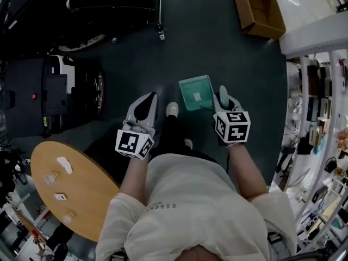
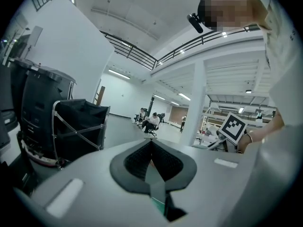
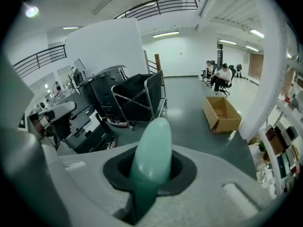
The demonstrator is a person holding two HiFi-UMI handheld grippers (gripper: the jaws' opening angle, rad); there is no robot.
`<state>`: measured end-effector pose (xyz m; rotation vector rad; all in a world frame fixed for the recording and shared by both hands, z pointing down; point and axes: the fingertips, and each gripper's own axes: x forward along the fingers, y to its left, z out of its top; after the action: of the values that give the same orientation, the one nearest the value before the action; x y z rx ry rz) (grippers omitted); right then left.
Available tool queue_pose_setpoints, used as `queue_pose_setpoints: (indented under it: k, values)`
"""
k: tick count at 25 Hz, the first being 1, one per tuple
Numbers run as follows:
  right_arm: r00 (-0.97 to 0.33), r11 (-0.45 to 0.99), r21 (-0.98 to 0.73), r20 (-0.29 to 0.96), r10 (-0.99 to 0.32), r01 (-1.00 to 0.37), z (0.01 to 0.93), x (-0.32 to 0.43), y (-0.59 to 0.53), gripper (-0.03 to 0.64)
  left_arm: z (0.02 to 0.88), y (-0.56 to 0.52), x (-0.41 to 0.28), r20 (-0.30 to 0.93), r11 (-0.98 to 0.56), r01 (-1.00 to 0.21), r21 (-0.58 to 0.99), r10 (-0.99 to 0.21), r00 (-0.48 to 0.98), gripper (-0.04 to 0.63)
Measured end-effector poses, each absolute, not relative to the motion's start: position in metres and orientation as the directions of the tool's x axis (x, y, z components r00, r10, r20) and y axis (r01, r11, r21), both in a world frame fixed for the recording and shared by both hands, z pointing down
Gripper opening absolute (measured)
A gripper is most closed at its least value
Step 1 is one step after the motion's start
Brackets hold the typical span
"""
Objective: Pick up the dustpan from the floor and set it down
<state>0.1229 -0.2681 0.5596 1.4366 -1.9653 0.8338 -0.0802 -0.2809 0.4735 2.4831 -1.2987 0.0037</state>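
A pale green dustpan (image 1: 196, 93) shows over the dark floor just ahead of the person's feet. Its rounded handle (image 3: 151, 148) pokes out between the jaws of my right gripper (image 1: 223, 98), which is shut on it. I cannot tell whether the pan touches the floor. My left gripper (image 1: 145, 105) is level with it on the left, apart from the dustpan. In the left gripper view its black pads (image 2: 137, 162) meet, and nothing sits between them.
An open cardboard box (image 1: 260, 10) lies on the floor at the far right. A black machine (image 1: 49, 94) and a black bin on a metal frame (image 3: 137, 98) stand at the left. A round wooden table (image 1: 65, 189) is near left, shelves (image 1: 321, 107) at right.
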Motion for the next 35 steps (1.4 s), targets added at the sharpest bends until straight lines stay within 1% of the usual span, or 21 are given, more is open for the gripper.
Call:
queue_pose_setpoints:
  k: [4,8,13,17,23,25,26,27,28,30,33,35]
  values:
    - [-0.259,0.225,-0.152,0.756,-0.6,-0.963,0.594,0.105,-0.328,0.035,0.488,-0.336,-0.094,0.176,-0.517,-0.811,0.274,-0.802,0.57,0.015]
    - [-0.243,0.215,-0.142,0.782,-0.574,-0.966,0.648,0.095,-0.378,0.035,0.517,-0.379,-0.103,0.193,-0.501,-0.811,0.302,-0.801,0.567,0.015]
    - [-0.229,0.213,-0.131,0.806,-0.546,-0.968,0.72,0.081,-0.419,0.035,0.57,-0.404,-0.1,0.224,-0.541,-0.778,0.321,-0.755,0.617,0.015]
    - [-0.211,0.161,-0.147,0.822,-0.529,-0.976,0.771,0.078,-0.434,0.035,0.611,-0.412,-0.103,0.254,-0.534,-0.777,0.333,-0.743,0.619,0.015]
    - [-0.164,0.111,-0.122,0.8,-0.578,-0.986,0.787,0.079,-0.451,0.037,0.64,-0.411,-0.114,0.27,-0.494,-0.797,0.349,-0.761,0.59,0.015]
    - [-0.16,0.118,-0.112,0.803,-0.574,-0.987,0.788,0.078,-0.457,0.042,0.643,-0.411,-0.119,0.27,-0.482,-0.804,0.349,-0.77,0.579,0.015]
    - [-0.169,0.132,-0.114,0.804,-0.571,-0.985,0.787,0.077,-0.46,0.09,0.644,-0.411,-0.121,0.267,-0.479,-0.805,0.351,-0.772,0.576,0.015]
    - [-0.182,0.145,-0.12,0.8,-0.571,-0.982,0.784,0.075,-0.463,0.179,0.643,-0.411,-0.121,0.264,-0.478,-0.805,0.352,-0.774,0.575,0.015]
    - [-0.193,0.154,-0.126,0.794,-0.576,-0.98,0.779,0.075,-0.465,0.23,0.64,-0.41,-0.122,0.262,-0.478,-0.805,0.351,-0.776,0.574,0.015]
    - [-0.198,0.159,-0.127,0.782,-0.591,-0.979,0.765,0.079,-0.465,0.293,0.631,-0.404,-0.122,0.26,-0.475,-0.811,0.34,-0.782,0.567,0.015]
    - [-0.193,0.153,-0.123,0.756,-0.625,-0.98,0.73,0.091,-0.459,0.311,0.606,-0.396,-0.122,0.244,-0.475,-0.821,0.315,-0.796,0.554,0.015]
    - [-0.222,0.176,-0.139,0.71,-0.669,-0.975,0.695,0.092,-0.451,0.311,0.585,-0.392,-0.122,0.225,-0.479,-0.822,0.308,-0.803,0.552,0.015]
